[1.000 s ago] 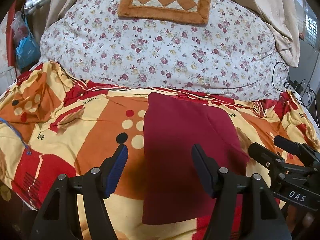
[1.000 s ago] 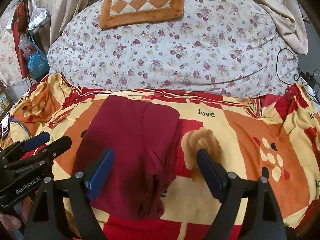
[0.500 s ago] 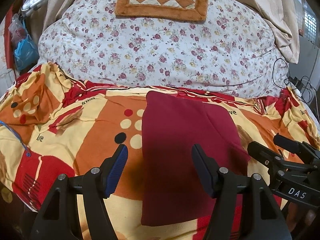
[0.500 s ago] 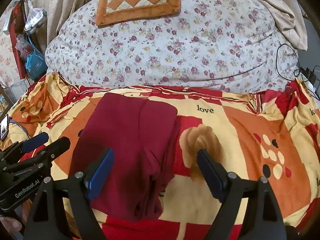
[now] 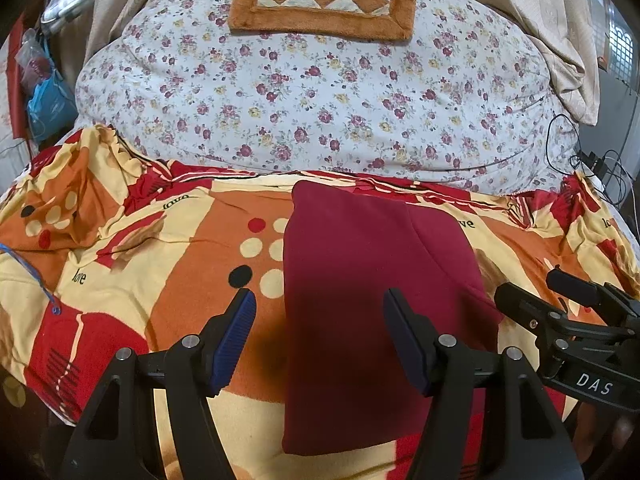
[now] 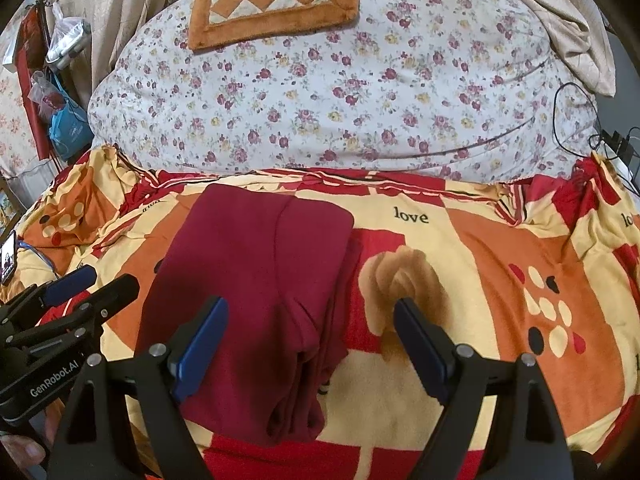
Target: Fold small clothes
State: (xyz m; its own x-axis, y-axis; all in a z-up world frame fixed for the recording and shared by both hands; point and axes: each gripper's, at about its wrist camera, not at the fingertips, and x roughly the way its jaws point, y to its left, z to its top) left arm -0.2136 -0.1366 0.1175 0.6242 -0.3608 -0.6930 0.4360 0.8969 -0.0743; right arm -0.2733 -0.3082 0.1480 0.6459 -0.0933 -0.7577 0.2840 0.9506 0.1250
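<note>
A dark red garment (image 5: pixel 360 280) lies folded into a long rectangle on the patterned blanket; in the right wrist view (image 6: pixel 256 280) its layered edges show at the near right. My left gripper (image 5: pixel 320 332) is open and empty, above the garment's near left edge. My right gripper (image 6: pixel 310 340) is open and empty, above the garment's near right edge. Each gripper shows at the side of the other's view: the right gripper (image 5: pixel 568 320) and the left gripper (image 6: pixel 72 296).
The orange, red and cream blanket (image 5: pixel 140 260) covers the bed. A floral quilt mound (image 5: pixel 320 92) with a checkered mat (image 5: pixel 324 0) rises behind. Cables (image 5: pixel 596 160) lie at the right edge, bags (image 5: pixel 44 100) hang at the left.
Both grippers have drawn back slightly from the garment and stayed open. The garment has not moved.
</note>
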